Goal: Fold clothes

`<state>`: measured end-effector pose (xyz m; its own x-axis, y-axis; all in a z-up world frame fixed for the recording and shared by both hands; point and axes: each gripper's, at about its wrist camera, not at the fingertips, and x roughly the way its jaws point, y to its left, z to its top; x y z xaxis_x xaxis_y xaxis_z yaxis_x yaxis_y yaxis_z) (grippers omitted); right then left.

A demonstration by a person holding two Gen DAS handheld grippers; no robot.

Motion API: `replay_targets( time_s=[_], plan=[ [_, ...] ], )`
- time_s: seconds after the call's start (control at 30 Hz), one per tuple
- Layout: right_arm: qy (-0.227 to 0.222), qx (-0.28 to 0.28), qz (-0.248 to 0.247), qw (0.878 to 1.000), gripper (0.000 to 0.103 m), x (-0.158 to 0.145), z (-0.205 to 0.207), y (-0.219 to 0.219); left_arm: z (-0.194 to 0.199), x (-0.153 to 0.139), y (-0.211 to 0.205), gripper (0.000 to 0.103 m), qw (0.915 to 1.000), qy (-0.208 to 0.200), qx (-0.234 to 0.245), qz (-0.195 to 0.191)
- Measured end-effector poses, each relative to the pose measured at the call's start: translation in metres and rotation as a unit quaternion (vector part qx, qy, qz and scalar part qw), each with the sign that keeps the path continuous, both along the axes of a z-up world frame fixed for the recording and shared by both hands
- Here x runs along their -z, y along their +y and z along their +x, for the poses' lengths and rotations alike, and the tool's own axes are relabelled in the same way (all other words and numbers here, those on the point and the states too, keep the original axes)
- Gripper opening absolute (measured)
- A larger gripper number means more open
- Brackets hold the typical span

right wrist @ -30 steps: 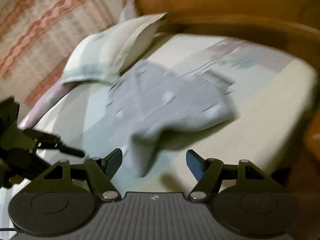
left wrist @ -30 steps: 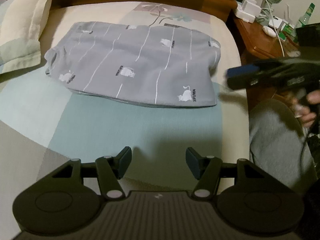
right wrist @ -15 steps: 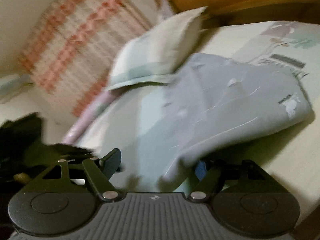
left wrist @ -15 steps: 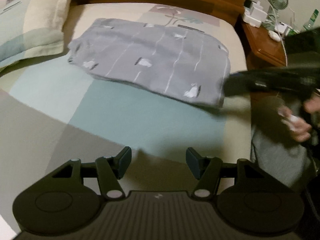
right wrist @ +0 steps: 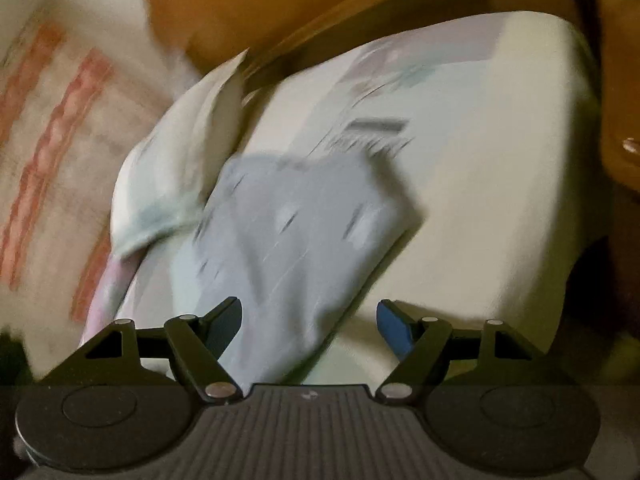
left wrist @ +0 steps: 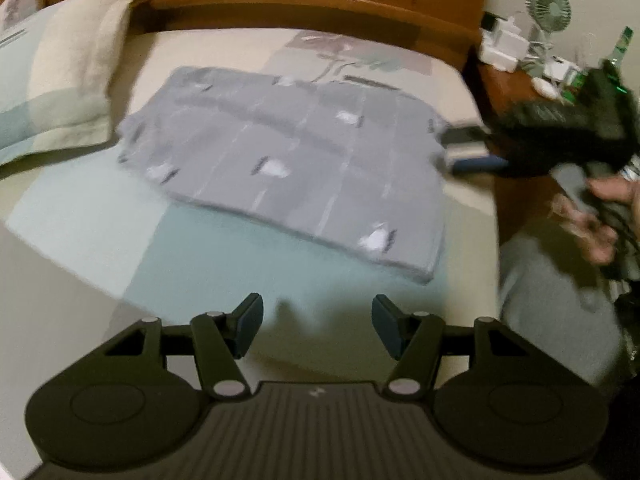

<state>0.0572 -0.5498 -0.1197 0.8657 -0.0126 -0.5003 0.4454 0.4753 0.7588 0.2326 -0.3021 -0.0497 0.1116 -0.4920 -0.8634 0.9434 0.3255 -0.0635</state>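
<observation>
Both tools spread, gripping nothing. Advise right gripper (left wrist: pixel 466 148) pinch grey garment (left wrist: pixel 288 164) edge squarely; left gripper (left wrist: pixel 318 330) idle.

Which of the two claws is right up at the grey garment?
The right claw: its fingers reach the right edge of the folded grey garment. The left claw hangs open over bare bedsheet, short of the cloth.

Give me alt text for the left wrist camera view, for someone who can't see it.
A folded grey garment with small white prints lies flat on a bed, a pillow beside it. The right gripper, blurred and open, reaches in at the garment's edge. The open left gripper hangs empty above the bedsheet in the foreground.
</observation>
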Motion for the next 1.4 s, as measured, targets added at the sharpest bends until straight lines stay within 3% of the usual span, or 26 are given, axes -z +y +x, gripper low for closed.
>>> replay_targets(
  time_s=[0.07, 0.13, 0.17, 0.27, 0.33, 0.4, 0.5, 0.53, 0.6, 0.67, 0.77, 0.87, 0.97, 1.1, 1.17, 1.23, 1.27, 1.3, 1.4],
  plan=[
    [0.002, 0.044, -0.003, 0.999, 0.07, 0.0, 0.003, -0.012, -0.006, 0.001, -0.008, 0.062, 0.9999, -0.001, 0.012, 0.001],
    [0.023, 0.061, -0.03, 0.997, 0.042, 0.001, 0.01, -0.018, -0.01, 0.002, -0.013, 0.062, 0.9998, -0.003, 0.021, 0.001],
    [0.038, 0.066, -0.044, 0.996, 0.013, 0.004, 0.013, -0.019, -0.011, 0.002, -0.015, 0.062, 0.9997, -0.003, 0.024, 0.001],
    [0.041, 0.049, -0.073, 0.995, 0.012, 0.002, 0.006, -0.027, -0.012, 0.002, -0.017, 0.062, 0.9996, -0.004, 0.027, 0.001],
    [0.052, 0.043, -0.119, 0.991, 0.012, -0.008, 0.004, -0.029, -0.01, 0.002, -0.018, 0.062, 0.9995, -0.006, 0.032, 0.002],
    [0.075, 0.028, -0.138, 0.987, 0.017, -0.015, 0.009, -0.031, -0.008, 0.001, -0.022, 0.062, 0.9993, -0.015, 0.035, 0.003],
    [0.119, 0.033, -0.206, 0.971, 0.038, -0.03, 0.008, -0.021, -0.002, -0.005, -0.03, 0.062, 0.9985, -0.038, 0.04, -0.007],
    [0.118, 0.033, -0.236, 0.964, 0.042, -0.037, 0.003, -0.015, 0.001, -0.006, -0.034, 0.062, 0.9978, -0.05, 0.043, -0.012],
    [0.099, 0.02, -0.29, 0.952, 0.06, -0.05, -0.005, -0.002, 0.007, -0.003, -0.049, 0.065, 0.9947, -0.086, 0.053, -0.02],
    [0.073, -0.037, -0.316, 0.945, 0.069, -0.053, 0.001, 0.011, 0.013, 0.001, -0.064, 0.067, 0.9903, -0.121, 0.063, -0.027],
    [0.072, -0.122, -0.341, 0.929, 0.069, -0.04, 0.022, 0.03, 0.027, 0.021, -0.084, 0.067, 0.989, -0.133, 0.059, -0.022],
    [0.126, -0.167, -0.355, 0.911, 0.071, -0.017, 0.034, 0.04, 0.047, 0.04, -0.076, 0.071, 0.9979, -0.061, 0.003, -0.024],
    [0.12, -0.186, -0.362, 0.905, 0.074, -0.025, 0.024, 0.042, 0.057, 0.032, -0.062, 0.071, 0.9988, -0.036, -0.004, -0.031],
    [0.069, -0.159, -0.365, 0.915, 0.073, -0.044, 0.048, 0.021, 0.071, 0.017, -0.07, 0.072, 0.9963, -0.071, -0.005, -0.048],
    [0.059, -0.139, -0.362, 0.92, 0.07, -0.047, 0.07, 0.008, 0.086, 0.016, -0.078, 0.072, 0.9962, -0.059, -0.027, -0.059],
    [0.074, -0.13, -0.351, 0.924, 0.058, -0.042, 0.096, -0.001, 0.099, 0.022, -0.082, 0.072, 0.996, -0.045, -0.044, -0.063],
    [0.089, -0.126, -0.352, 0.923, 0.048, -0.038, 0.106, -0.002, 0.104, 0.027, -0.082, 0.072, 0.9961, -0.038, -0.051, -0.062],
    [0.105, -0.12, -0.358, 0.92, 0.045, -0.03, 0.112, -0.004, 0.109, 0.032, -0.082, 0.075, 0.996, -0.031, -0.057, -0.061],
    [0.136, -0.097, -0.372, 0.913, 0.054, -0.014, 0.123, -0.011, 0.121, 0.037, -0.071, 0.076, 0.9942, -0.005, -0.082, -0.07]
  ],
)
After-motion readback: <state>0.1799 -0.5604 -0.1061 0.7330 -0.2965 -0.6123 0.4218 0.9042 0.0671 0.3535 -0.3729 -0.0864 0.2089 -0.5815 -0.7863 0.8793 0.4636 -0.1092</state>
